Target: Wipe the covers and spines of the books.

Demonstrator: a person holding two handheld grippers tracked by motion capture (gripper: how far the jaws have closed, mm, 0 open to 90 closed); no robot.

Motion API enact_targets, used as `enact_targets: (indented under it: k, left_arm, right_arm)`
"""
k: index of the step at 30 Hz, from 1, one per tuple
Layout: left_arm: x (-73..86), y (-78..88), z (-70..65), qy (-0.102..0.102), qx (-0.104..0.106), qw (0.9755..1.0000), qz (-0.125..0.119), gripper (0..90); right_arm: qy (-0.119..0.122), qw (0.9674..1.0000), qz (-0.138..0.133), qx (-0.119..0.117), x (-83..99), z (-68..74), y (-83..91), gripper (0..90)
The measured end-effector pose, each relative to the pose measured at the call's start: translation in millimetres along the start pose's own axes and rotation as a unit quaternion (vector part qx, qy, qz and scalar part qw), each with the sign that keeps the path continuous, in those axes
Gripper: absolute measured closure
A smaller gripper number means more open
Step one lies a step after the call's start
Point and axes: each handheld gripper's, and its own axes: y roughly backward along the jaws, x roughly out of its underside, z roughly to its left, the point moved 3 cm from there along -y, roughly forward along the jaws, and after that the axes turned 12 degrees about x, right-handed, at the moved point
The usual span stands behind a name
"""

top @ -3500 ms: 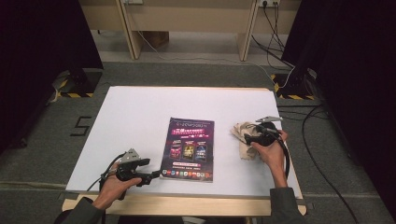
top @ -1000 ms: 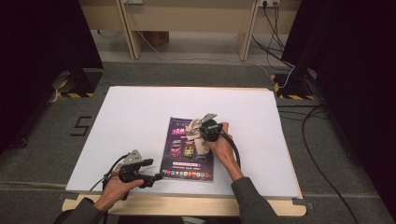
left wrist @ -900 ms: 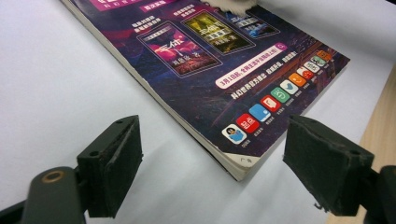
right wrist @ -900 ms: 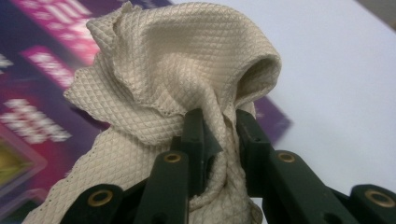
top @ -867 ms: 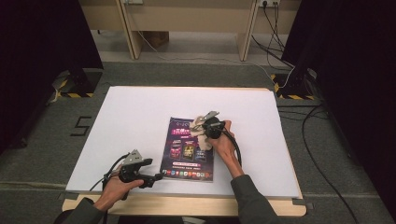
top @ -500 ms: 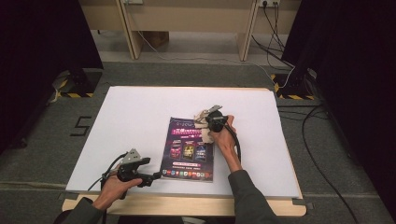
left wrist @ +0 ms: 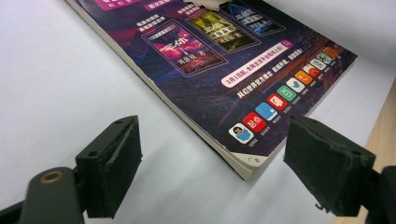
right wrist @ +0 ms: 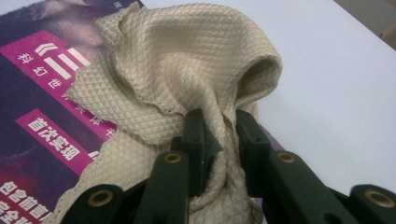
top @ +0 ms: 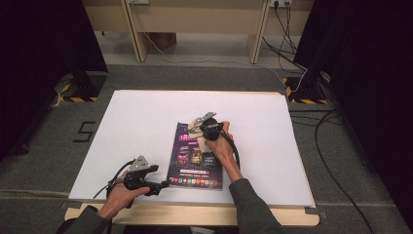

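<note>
A dark purple magazine (top: 196, 157) lies flat near the front middle of the white table (top: 146, 122). My right gripper (top: 202, 130) is shut on a bunched beige quilted cloth (right wrist: 187, 79), which rests on the magazine's (right wrist: 42, 93) far end. The cloth (top: 197, 126) shows as a pale lump by the right hand. My left gripper (top: 163, 184) lies low at the front left, open, its jaws either side of the magazine's near corner (left wrist: 247, 161) without touching it. The left gripper (left wrist: 210, 163) holds nothing.
The table's wooden front edge (top: 195, 217) runs just below both forearms. Bare white tabletop spreads to the left, right and back of the magazine. Cables (top: 336, 161) trail on the grey floor at the right, and dark curtains flank the scene.
My right gripper has carried the cloth from the table's right side onto the magazine, then slid it from the cover's middle toward its far end. The left gripper has stayed still.
</note>
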Motion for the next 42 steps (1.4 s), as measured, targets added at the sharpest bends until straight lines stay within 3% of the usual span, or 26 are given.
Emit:
enact_targets:
  k: [3, 8, 11, 14, 21, 23, 30, 33, 36, 42]
  left_arm:
    - [0.1, 0.7, 0.5, 0.0, -0.001, 1.0, -0.002, 18.2]
    - [0.9, 2.8, 0.9, 0.002, -0.004, 1.0, 0.0, 18.2]
    - [2.0, 2.5, 1.6, 0.003, -0.006, 1.0, 0.001, 18.2]
    - [2.6, 3.1, 2.3, 0.005, -0.009, 0.9999, 0.0, 18.2]
    - [3.8, 4.5, 2.1, 0.006, -0.012, 0.9999, 0.0, 18.2]
    - [3.7, 3.9, 1.7, 0.005, -0.01, 0.9999, -0.001, 18.2]
    - [3.2, 2.5, 0.4, 0.001, -0.007, 1.0, 0.001, 18.2]
    - [3.1, 2.0, -0.9, -0.002, -0.003, 1.0, 0.003, 18.8]
    - [3.9, 1.6, -1.7, -0.005, -0.007, 1.0, 0.005, 20.8]
    - [6.0, 0.8, 2.0, -0.001, -0.025, 0.9996, 0.016, 24.8]
  right_arm:
    - [-0.008, 0.9999, -0.004, -0.004, 4.8, -6.1, 0.1, 76.5]
    - [-0.023, 0.9991, 0.014, 0.031, 19.7, -29.9, 0.9, 76.4]
    - [-0.052, 0.9981, 0.017, 0.029, 25.8, -39.2, 0.1, 76.4]
    - [-0.044, 0.9983, 0.016, 0.034, 24.9, -39.0, -0.5, 76.4]
    - [-0.049, 0.9985, 0.014, 0.022, 12.3, -24.3, -4.1, 76.4]
    - [-0.029, 0.9991, 0.016, 0.027, 3.3, -15.4, -6.1, 76.4]
    - [-0.012, 0.9999, 0.004, 0.011, -18.6, 9.8, -11.9, 76.3]
    - [0.004, 0.9998, 0.001, 0.017, -21.2, 15.7, -10.9, 76.1]
    - [-0.002, 0.9999, -0.004, 0.012, -17.9, 9.3, -10.6, 75.9]
    - [-0.027, 0.9987, 0.014, 0.04, 4.7, -22.7, -5.1, 75.9]
